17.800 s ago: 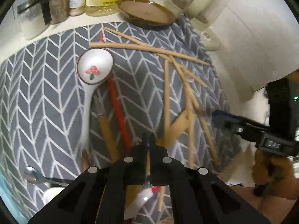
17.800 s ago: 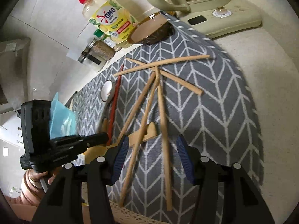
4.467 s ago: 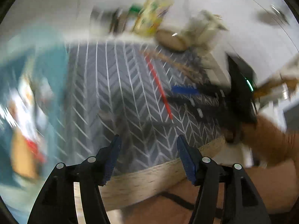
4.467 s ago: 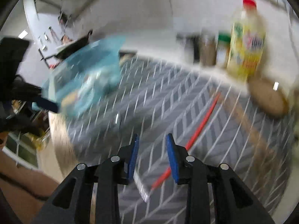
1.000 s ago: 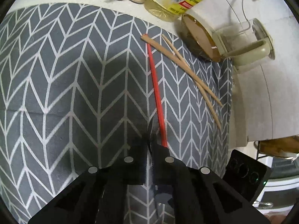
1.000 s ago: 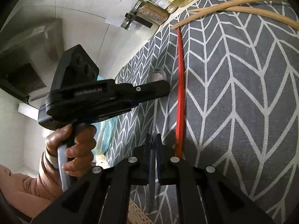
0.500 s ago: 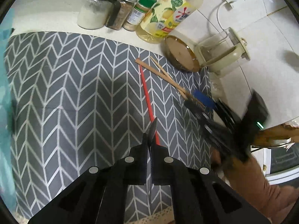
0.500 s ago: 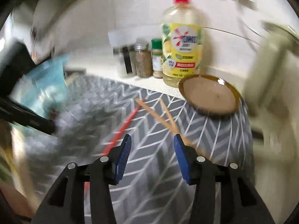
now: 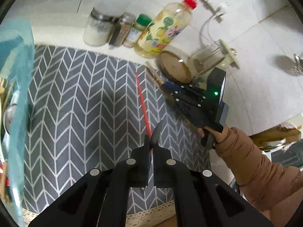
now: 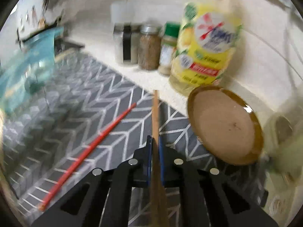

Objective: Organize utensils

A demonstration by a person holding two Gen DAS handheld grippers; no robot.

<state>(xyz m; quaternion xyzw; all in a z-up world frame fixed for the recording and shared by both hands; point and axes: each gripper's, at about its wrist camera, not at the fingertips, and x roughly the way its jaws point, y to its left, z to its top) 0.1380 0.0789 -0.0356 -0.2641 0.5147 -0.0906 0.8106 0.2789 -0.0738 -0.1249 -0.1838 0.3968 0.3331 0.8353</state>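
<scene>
The right gripper (image 10: pixel 155 147) has just closed its fingers on a wooden chopstick (image 10: pixel 155 113) above the mat (image 9: pixel 75 104), the left gripper (image 9: pixel 151 145) pinches a metal spoon (image 9: pixel 157 132), leaving the red chopstick (image 9: pixel 143 104) lying

We see a woven grey chevron cloth mat (image 9: pixel 79 102), matt, under a glossy red plastic chopstick (image 9: pixel 142 102). A pale wooden chopstick (image 10: pixel 155 117) looks smooth, beside a glazed brown dish (image 10: pixel 225 126) and a clear shiny plastic detergent bottle (image 10: pixel 206 43).
</scene>
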